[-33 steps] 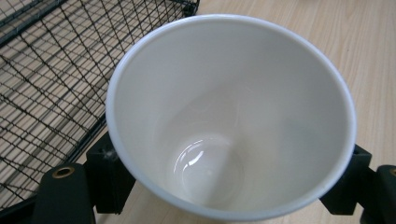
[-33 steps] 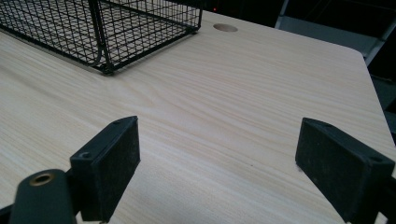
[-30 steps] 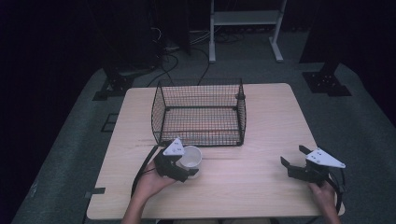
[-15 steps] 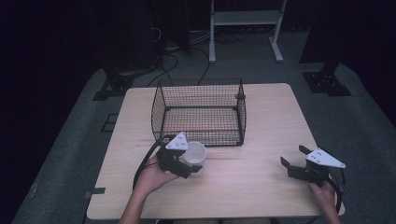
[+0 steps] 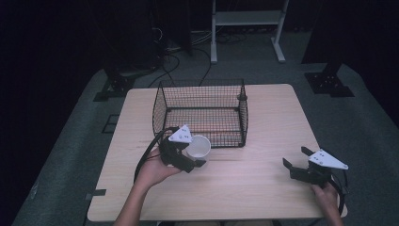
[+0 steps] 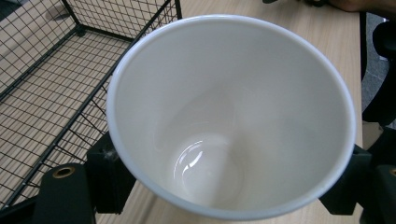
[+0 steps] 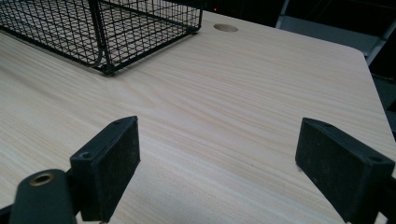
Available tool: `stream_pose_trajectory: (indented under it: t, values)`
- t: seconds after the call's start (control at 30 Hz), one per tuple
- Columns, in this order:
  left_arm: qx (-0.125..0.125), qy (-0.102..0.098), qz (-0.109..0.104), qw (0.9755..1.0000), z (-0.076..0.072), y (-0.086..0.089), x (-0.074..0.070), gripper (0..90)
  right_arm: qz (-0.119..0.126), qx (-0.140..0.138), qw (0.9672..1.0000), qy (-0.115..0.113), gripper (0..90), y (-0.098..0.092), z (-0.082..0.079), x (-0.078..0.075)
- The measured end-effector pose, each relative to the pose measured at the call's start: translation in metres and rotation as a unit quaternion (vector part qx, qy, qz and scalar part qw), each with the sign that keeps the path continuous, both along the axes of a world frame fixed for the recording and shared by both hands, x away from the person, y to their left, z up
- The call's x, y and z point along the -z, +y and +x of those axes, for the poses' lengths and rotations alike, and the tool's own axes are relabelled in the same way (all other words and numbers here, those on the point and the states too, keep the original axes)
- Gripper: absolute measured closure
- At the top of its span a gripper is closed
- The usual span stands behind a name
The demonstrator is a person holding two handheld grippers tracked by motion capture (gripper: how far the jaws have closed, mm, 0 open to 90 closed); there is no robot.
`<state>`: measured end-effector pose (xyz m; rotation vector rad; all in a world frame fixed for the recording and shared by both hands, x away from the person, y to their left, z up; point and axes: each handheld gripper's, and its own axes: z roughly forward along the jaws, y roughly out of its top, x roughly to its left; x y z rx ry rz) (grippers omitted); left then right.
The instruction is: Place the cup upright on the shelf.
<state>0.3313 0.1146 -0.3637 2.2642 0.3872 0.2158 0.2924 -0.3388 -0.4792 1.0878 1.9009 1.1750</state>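
A white cup (image 5: 199,147) is clamped between the jaws of my left gripper (image 5: 190,157), lifted just in front of the black wire basket (image 5: 200,113). In the left gripper view the cup (image 6: 229,112) faces the camera with its mouth open and nothing inside, and the basket (image 6: 56,70) lies behind it at the left. Near the table's front right corner my right gripper (image 5: 297,161) stands open with nothing between its jaws. The right gripper view has its pads (image 7: 114,158) wide apart over bare wood, with a corner of the basket (image 7: 107,32) farther off.
The light wooden table (image 5: 263,122) has a round cable hole (image 7: 226,28) near its far right edge. Beyond the table, on the grey floor, stand black stand bases (image 5: 329,82) and a white frame (image 5: 247,23).
My left gripper has carried the cup up and away from me, closer to the basket's front wall. The right gripper has stayed in place, open.
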Motion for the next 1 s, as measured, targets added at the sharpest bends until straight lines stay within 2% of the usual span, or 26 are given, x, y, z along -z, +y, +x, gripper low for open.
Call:
stream_pose_trajectory:
  t: [0.5,0.77,1.0]
  values:
    - [0.007,-0.002,0.005,1.0,0.012,-0.003,-0.023,20.9,0.0,0.002,1.0,0.001,13.1,0.0,0.0,0.0]
    - [0.019,-0.001,0.006,0.9998,0.025,-0.008,-0.04,21.0,0.002,0.002,1.0,0.0,13.1,0.0,0.0,0.0]
    - [0.019,-0.004,0.004,0.9998,0.035,-0.007,-0.055,20.9,0.002,0.002,1.0,-0.001,13.1,-0.001,0.0,0.0]
